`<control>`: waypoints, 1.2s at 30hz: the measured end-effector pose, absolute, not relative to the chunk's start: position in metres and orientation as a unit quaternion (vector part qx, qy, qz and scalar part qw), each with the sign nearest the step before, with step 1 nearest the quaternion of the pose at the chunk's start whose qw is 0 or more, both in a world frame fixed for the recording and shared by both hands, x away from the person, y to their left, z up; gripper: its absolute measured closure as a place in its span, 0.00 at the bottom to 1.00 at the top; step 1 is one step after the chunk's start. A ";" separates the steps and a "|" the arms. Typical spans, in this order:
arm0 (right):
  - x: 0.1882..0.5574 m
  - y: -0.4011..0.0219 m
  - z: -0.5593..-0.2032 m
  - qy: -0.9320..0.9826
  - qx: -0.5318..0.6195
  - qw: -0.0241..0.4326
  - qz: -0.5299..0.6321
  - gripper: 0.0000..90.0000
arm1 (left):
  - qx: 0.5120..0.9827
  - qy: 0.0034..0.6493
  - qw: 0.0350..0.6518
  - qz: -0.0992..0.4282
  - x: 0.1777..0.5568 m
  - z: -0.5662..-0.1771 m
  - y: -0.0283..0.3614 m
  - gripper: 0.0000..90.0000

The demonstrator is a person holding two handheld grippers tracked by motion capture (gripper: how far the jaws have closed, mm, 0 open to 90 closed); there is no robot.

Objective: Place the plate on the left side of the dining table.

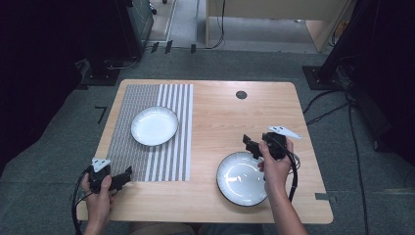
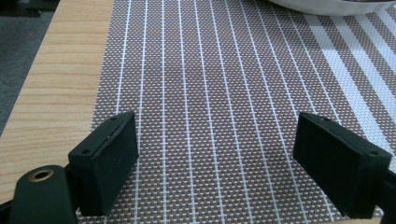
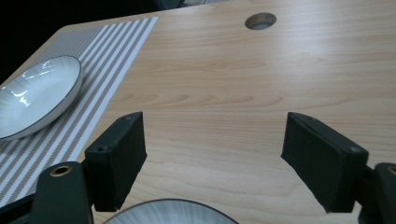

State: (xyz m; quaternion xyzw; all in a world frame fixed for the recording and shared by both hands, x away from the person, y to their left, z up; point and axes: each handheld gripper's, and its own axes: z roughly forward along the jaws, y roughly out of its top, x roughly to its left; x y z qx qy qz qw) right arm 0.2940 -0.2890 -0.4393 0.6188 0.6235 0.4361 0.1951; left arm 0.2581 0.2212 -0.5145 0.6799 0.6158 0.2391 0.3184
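Bowl point(image 1: 242, 178) just beneath right claw point(image 1: 252, 146), claw spread wide, gripping nothing

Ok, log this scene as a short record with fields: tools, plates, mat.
left tool: open, holding nothing, at the near edge of the striped mat
right tool: open, holding nothing, above the far rim of the near plate
far plate: empty, on the striped mat
near plate: empty, on the bare table, right of the mat
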 end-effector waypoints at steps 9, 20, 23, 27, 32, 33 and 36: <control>0.279 -0.314 -0.444 0.613 0.629 0.206 0.431 0.24 | 0.681 0.615 0.314 0.244 0.258 -0.515 0.219 0.15; 0.258 -0.346 -0.456 0.600 0.649 0.215 0.416 0.24 | 0.683 0.613 0.310 0.249 0.258 -0.515 0.218 0.15; 0.253 -0.355 -0.460 0.595 0.655 0.218 0.411 0.25 | 0.684 0.612 0.309 0.250 0.258 -0.516 0.218 0.15; 0.246 -0.366 -0.466 0.591 0.662 0.220 0.405 0.25 | 0.684 0.612 0.308 0.250 0.258 -0.516 0.217 0.15; 0.238 -0.377 -0.474 0.589 0.667 0.221 0.399 0.25 | 0.684 0.612 0.310 0.249 0.257 -0.516 0.218 0.15; 0.237 -0.379 -0.475 0.589 0.668 0.222 0.398 0.25 | 0.684 0.612 0.310 0.250 0.258 -0.516 0.218 0.15; 0.232 -0.386 -0.479 0.586 0.671 0.226 0.395 0.25 | 0.684 0.611 0.309 0.251 0.257 -0.516 0.217 0.15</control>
